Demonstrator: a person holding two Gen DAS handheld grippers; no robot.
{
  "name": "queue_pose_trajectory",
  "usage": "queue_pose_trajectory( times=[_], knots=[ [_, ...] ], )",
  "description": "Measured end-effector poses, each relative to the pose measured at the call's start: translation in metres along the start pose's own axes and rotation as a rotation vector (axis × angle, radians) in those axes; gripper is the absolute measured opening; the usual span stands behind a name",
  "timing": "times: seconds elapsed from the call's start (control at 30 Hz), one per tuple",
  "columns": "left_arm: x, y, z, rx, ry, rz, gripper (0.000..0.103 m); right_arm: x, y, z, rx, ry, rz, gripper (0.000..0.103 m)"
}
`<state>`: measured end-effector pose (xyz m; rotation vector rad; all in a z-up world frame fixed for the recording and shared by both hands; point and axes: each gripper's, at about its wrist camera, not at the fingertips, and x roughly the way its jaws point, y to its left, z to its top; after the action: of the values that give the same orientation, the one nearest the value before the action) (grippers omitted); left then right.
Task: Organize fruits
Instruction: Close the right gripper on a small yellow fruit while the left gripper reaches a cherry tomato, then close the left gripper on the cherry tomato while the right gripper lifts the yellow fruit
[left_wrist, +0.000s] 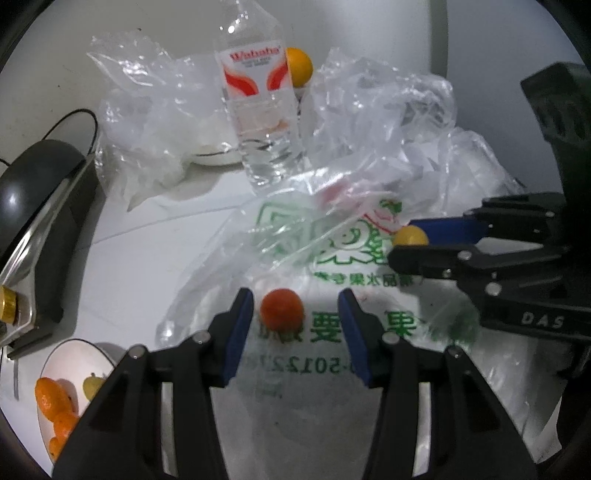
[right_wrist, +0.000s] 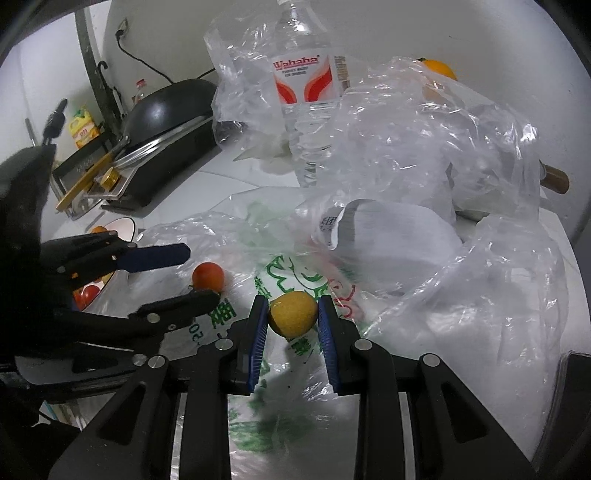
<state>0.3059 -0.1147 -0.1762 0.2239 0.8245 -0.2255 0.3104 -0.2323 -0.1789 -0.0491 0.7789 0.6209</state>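
A small red fruit (left_wrist: 282, 310) lies on a printed plastic bag (left_wrist: 369, 328). My left gripper (left_wrist: 295, 306) is open around it; the fruit sits close to the left pad, with a gap to the right pad. My right gripper (right_wrist: 293, 314) is shut on a small yellow fruit (right_wrist: 293, 314) just above the bag. The left wrist view shows that yellow fruit (left_wrist: 410, 236) in the right gripper (left_wrist: 402, 240) at the right. The right wrist view shows the red fruit (right_wrist: 208, 276) between the left gripper's (right_wrist: 203, 273) fingers. An orange (left_wrist: 299, 66) sits at the back.
A white plate (left_wrist: 70, 354) at the lower left holds mandarins (left_wrist: 51, 398) and a pale fruit. A water bottle (left_wrist: 258, 103) stands among crumpled clear bags (left_wrist: 388, 110). A black cooker (left_wrist: 37, 177) with a cable fills the left side. A wooden handle (right_wrist: 556, 179) pokes out at the right.
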Motion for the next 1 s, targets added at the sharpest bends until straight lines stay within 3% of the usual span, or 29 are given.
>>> queue_pose_trajectory(
  times=[0.17, 0.33, 0.5, 1.0],
  knots=[
    [0.013, 0.002, -0.001, -0.001, 0.019, -0.002, 0.048, 0.001, -0.001, 0.001, -0.004, 0.001, 0.005, 0.029],
    [0.024, 0.008, -0.002, -0.018, 0.043, -0.01, 0.036, 0.003, -0.003, 0.001, 0.001, -0.002, 0.002, 0.029],
    [0.026, 0.012, -0.003, -0.017, 0.039, -0.027, 0.031, 0.003, -0.001, 0.001, 0.0, 0.001, -0.003, 0.029],
    [-0.014, 0.006, -0.005, -0.013, -0.021, -0.042, 0.03, -0.011, 0.016, 0.003, -0.022, -0.015, -0.025, 0.029]
  ],
)
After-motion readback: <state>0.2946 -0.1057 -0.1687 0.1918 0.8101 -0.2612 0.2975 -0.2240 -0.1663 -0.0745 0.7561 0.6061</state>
